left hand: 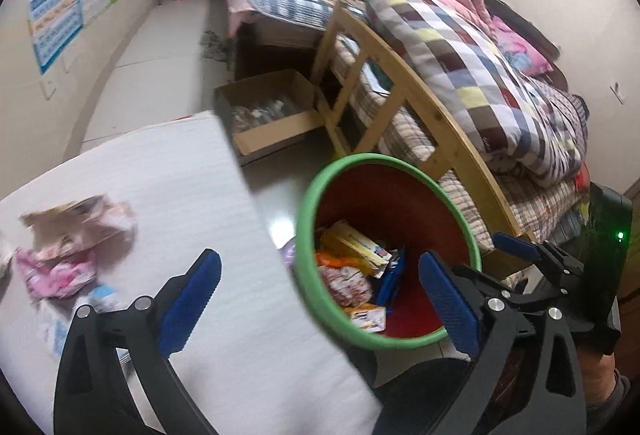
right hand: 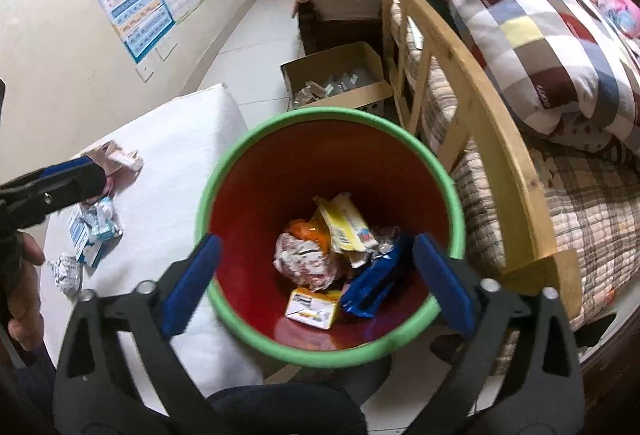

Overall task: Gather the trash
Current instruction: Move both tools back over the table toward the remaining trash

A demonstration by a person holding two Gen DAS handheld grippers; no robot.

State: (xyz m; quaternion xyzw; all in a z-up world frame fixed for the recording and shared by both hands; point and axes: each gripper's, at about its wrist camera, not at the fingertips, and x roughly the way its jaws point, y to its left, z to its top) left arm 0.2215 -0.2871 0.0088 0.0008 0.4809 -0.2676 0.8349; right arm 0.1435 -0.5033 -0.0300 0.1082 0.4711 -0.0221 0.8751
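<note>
Bin (right hand: 256, 155) of wrappers (right hand: 320, 255) under right gripper (right hand: 316, 283), both jaws apart, empty

Left gripper (left hand: 320, 295) is hovering with jaws spread wide, gripping nothing. Right gripper (right hand: 316, 283) is likewise hanging agape and empty, to its right.

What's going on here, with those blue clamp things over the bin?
A person holding a two-finger gripper in each hand is clearing litter off a white table into a red bin with a green rim. The right gripper hangs open and empty over the bin, which already holds wrappers and small boxes. The left gripper is open too. Crumpled paper and packets still lie on the table.
</note>
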